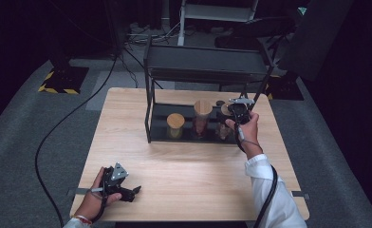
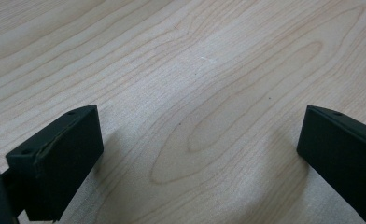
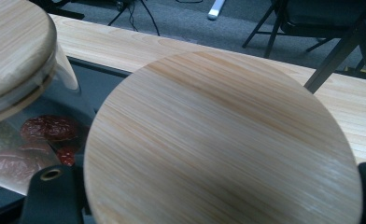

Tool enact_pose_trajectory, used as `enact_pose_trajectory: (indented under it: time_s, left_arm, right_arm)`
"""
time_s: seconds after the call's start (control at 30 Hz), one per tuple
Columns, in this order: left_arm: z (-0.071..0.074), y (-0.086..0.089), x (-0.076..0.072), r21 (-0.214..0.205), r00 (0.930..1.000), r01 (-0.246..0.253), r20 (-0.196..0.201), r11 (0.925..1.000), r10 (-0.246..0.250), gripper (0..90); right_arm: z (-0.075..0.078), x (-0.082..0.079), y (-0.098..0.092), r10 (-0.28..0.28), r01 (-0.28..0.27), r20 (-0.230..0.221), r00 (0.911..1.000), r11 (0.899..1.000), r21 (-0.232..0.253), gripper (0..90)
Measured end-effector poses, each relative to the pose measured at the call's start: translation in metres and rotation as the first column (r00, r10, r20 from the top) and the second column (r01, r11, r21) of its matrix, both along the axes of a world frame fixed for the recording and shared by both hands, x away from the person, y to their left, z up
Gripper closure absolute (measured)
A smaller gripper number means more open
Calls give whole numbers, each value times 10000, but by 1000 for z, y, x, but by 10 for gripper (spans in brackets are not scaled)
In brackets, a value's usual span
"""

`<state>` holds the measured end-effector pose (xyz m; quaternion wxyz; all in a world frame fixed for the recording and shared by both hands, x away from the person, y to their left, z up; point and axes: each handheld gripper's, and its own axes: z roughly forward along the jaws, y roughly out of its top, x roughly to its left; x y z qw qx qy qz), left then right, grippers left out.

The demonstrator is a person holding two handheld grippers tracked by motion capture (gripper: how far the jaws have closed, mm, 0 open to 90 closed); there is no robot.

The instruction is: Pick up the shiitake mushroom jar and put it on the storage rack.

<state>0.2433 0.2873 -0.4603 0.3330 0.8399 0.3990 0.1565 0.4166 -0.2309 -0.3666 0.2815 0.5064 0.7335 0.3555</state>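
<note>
Wooden table (image 1: pixel 174 161) bearing black shelf rack (image 1: pixel 151 118) with three wooden-lidded jars (image 1: pixel 176 124).

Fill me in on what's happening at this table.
A person works at a wooden table with a gripper in each hand. The right gripper is at the black rack, its jaws on either side of the wooden lid of the rightmost of three jars on the lower shelf. The middle jar, holding something red, and a shorter jar stand to its left. The left gripper rests low over the bare table near the front edge, jaws wide open and holding nothing.
</note>
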Motion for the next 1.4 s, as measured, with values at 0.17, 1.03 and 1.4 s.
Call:
enact_pose_trajectory:
  time_s: [0.17,1.03,1.4]
  left_arm:
    - [0,0,0,-1,10000,0,1,10000,0,0]
    - [0,0,0,0,10000,-2,1,10000,2,0]
    - [0,0,0,-6,10000,-6,2,10000,6,0]
  right_arm:
    - [-1,1,0,-44,44,-14,10000,10000,21,225]
    - [-10,3,-1,-10,10,41,10000,10000,-63,39]
    - [-13,-2,0,97,-91,178,9998,9993,-357,39]
